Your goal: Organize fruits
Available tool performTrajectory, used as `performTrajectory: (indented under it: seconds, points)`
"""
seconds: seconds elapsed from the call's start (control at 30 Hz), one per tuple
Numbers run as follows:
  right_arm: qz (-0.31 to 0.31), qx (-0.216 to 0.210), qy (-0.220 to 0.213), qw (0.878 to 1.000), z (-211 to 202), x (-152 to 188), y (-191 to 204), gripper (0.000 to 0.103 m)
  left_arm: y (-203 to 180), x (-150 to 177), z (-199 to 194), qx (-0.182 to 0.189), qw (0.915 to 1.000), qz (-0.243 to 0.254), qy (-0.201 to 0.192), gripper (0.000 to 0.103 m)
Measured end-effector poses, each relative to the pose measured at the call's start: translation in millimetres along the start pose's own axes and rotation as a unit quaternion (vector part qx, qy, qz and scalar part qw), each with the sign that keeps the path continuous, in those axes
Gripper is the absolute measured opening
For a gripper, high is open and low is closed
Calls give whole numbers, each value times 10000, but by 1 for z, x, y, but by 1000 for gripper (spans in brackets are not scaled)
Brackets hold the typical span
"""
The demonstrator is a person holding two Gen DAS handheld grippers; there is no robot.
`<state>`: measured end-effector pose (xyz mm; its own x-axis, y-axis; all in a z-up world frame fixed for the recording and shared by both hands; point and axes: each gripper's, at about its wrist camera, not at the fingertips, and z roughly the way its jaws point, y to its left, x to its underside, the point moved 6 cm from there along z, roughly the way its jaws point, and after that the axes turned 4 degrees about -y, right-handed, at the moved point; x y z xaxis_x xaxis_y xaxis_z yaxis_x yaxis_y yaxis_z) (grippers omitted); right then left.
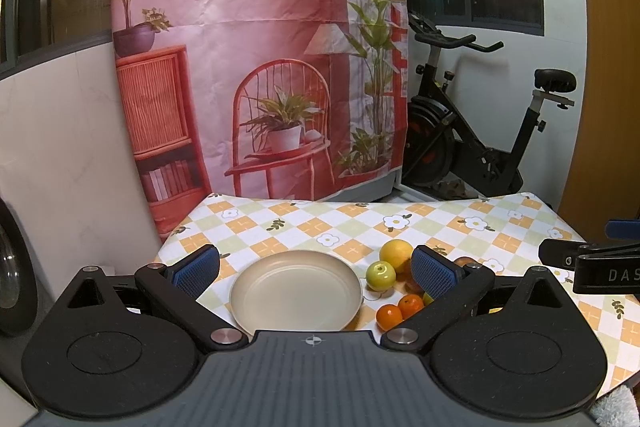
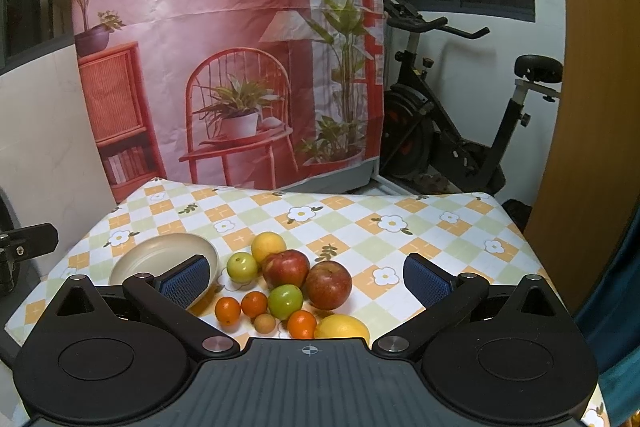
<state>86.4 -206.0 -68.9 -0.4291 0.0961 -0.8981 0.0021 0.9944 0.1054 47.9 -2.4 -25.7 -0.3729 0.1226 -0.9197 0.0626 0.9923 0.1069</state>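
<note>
1. Fruits (image 2: 286, 287) lie clustered on the table (image 2: 440, 227) near its front edge, just beside our empty plate (image 1: 296, 291).
2. Nothing is plated yet; we judge everything remains.
3. Our left gripper (image 1: 316, 269) and right gripper (image 2: 306, 277) hover, jaws apart, holding nothing.

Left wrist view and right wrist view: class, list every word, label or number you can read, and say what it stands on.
"DAS": white letters on the black body of the right gripper at the left wrist view's right edge; the word is cut off by the frame.
Book spines printed on the backdrop: too small to read.
Nothing else carries text.
</note>
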Motion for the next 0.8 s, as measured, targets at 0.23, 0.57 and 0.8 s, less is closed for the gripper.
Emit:
performTrajectory:
  seconds: [0.23,0.57,0.8]
  points:
    - [-18,17,-27,10000,-5,-2,0,103,-1,0,-1,-2,10000,-11,-10,103]
    - [-35,23,-43,10000,-6,-2,1,103,1,0,-1,4,10000,-16,-12,103]
    - [-43,23,-51,10000,-6,-3,1,103,2,-1,-1,5,10000,-32,-23,103]
